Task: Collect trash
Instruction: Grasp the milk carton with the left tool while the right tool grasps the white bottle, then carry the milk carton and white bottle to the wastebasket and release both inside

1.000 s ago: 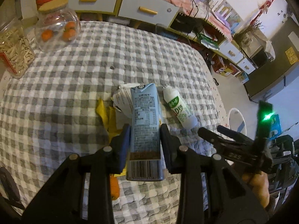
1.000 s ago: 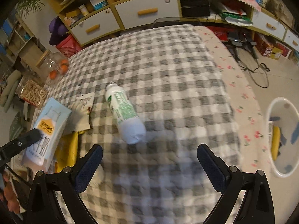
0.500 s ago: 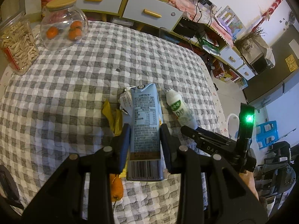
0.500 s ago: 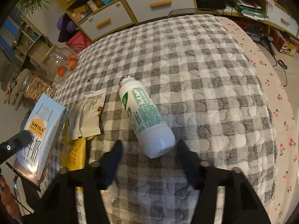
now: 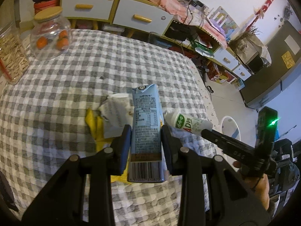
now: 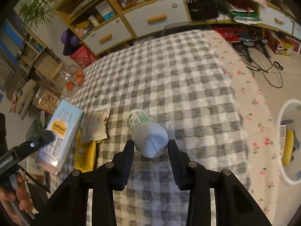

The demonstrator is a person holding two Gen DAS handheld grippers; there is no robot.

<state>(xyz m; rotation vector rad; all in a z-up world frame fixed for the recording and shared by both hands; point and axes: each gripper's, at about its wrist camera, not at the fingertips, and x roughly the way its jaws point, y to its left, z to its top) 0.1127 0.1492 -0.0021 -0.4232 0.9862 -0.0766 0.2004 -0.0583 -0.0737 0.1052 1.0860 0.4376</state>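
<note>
My left gripper (image 5: 146,137) is shut on a light blue milk carton (image 5: 146,124) and holds it above the checked tablecloth (image 5: 75,86). The carton also shows in the right wrist view (image 6: 60,133). My right gripper (image 6: 150,146) is shut on the base end of a white bottle with a green label (image 6: 147,131), lifted off the cloth; the bottle shows in the left wrist view (image 5: 188,123). A torn paper wrapper (image 5: 115,113) and a yellow wrapper (image 5: 94,124) lie on the cloth under the carton.
A round jar of oranges (image 5: 50,33) and a jar of seeds (image 5: 11,60) stand at the table's far left. A white bin (image 6: 289,141) holding trash sits on the floor to the right. Drawers and shelves (image 5: 116,13) line the wall behind.
My right gripper moved in and closed on the bottle's base, then lifted it. My left gripper has raised the carton a little higher.
</note>
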